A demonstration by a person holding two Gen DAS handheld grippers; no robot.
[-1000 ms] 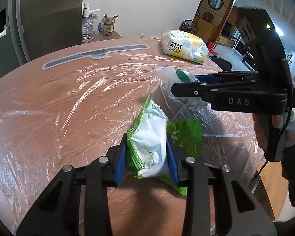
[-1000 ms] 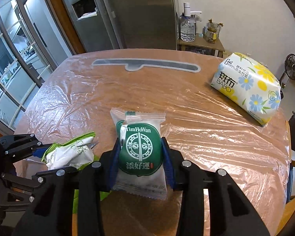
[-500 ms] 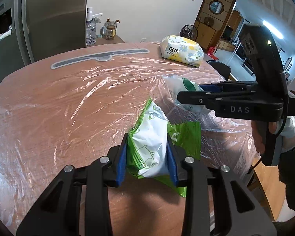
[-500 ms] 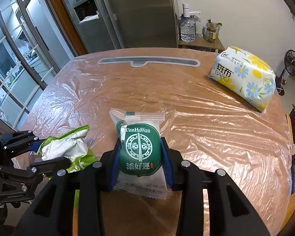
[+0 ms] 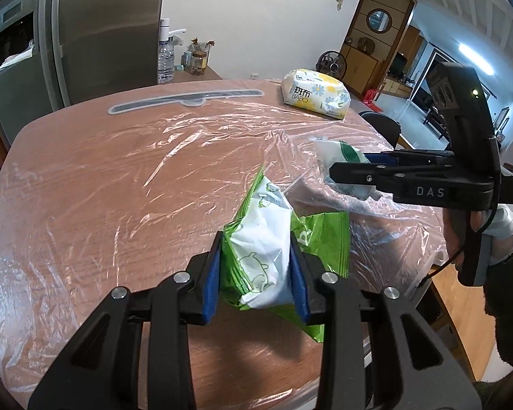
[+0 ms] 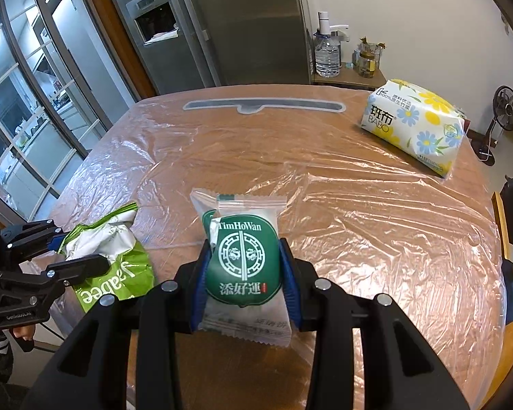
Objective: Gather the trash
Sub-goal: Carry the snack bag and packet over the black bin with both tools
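Wrapper [image 6: 242,259] lettering reads only from right wrist.

The wooden table [image 6: 376,232] lies under wrinkled, glossy clear plastic film [image 5: 188,157]. The crumpled green snack bag [image 5: 263,249] is shiny foil-like plastic; the TimHoWan wrapper [image 6: 244,256] is smooth and translucent. The refrigerator [image 6: 256,24] has a brushed metal finish. The tissue pack [image 6: 415,124] near the far right corner is soft glossy plastic.
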